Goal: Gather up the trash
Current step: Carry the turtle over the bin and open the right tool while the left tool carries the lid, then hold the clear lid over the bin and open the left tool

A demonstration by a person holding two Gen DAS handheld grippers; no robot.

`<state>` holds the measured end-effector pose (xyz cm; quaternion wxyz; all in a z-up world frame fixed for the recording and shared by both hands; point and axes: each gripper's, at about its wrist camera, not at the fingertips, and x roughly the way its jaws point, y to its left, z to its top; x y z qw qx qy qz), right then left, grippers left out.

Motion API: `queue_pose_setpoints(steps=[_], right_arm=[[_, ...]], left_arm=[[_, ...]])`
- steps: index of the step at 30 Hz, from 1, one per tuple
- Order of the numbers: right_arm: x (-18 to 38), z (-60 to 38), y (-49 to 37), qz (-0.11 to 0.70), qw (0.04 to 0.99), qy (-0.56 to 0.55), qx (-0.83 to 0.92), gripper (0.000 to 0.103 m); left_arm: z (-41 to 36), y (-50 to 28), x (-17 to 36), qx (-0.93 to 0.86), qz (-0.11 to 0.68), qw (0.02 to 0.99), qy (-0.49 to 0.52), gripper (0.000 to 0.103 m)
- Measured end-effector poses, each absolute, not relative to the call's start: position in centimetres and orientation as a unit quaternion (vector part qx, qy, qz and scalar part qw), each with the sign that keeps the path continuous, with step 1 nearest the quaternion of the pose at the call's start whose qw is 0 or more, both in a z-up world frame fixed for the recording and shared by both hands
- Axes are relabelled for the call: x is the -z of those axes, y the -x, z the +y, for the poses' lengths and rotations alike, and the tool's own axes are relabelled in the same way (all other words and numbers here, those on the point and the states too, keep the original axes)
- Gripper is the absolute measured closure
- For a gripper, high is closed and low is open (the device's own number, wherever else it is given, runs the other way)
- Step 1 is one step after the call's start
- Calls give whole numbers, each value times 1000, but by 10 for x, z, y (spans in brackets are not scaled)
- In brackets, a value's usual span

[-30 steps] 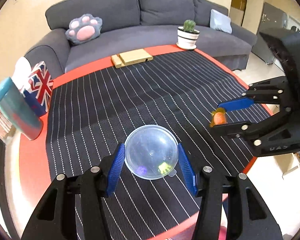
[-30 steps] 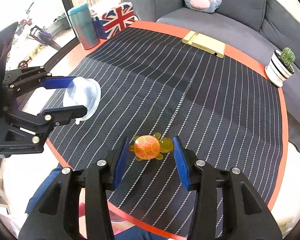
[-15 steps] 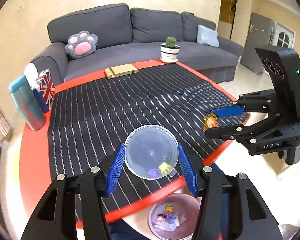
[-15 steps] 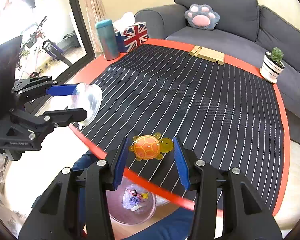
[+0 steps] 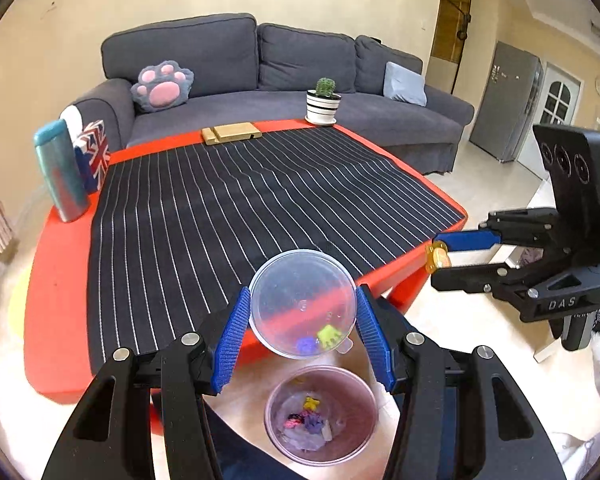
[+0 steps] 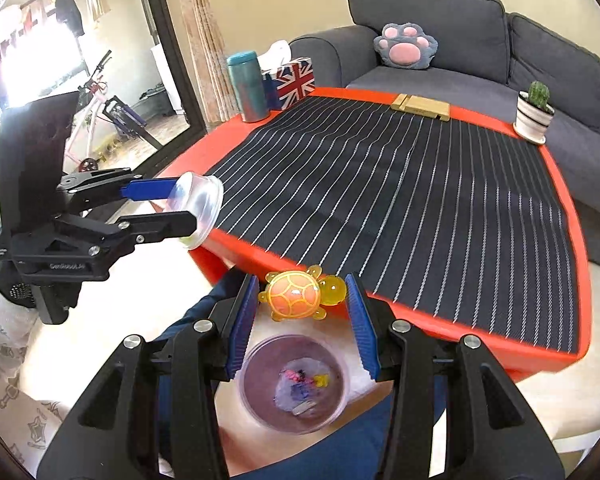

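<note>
A black pinstriped cloth [image 5: 240, 204] covers most of my red tabletop [image 5: 56, 264]. At the far edge lies a flat wooden stand [image 5: 231, 135], and a potted cactus [image 5: 323, 101] sits at the far right corner. At the far left corner, a teal tumbler [image 5: 62, 172] stands just beside a Union Jack tissue box [image 5: 96, 155]. Behind the tabletop I see a grey sofa [image 5: 284, 72] with a paw-shaped cushion [image 5: 162, 85].
</note>
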<state>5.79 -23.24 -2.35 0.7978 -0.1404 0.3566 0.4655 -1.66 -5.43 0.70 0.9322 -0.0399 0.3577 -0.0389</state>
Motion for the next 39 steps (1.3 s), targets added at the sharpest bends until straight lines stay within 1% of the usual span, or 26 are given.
queue_pose_setpoints(steps=[11,18,19,20,21,29,39], right_arm=[[62,-233,-32,391,775,144,-474,58],[69,-224,-32,400,766,147,-481,58],[69,-224,-32,399,767,148,-480,48],[68,-225,-33,396,771,144,-477,24],[67,-227,-35,394,774,138,-476,11],[68,-234,-42,399,784,133,-457,5],[66,-244,-42,394,795,132,-443,4]], left_arm=[[-57,47,13,47,370,925,68,50],[-54,49,15,47,372,924,74,50],[-54,50,16,48,373,924,74,50],[-54,50,17,48,374,923,74,50],[-54,50,18,48,374,923,74,50],[-52,51,20,49,379,921,74,50],[-57,51,28,63,389,916,74,50]])
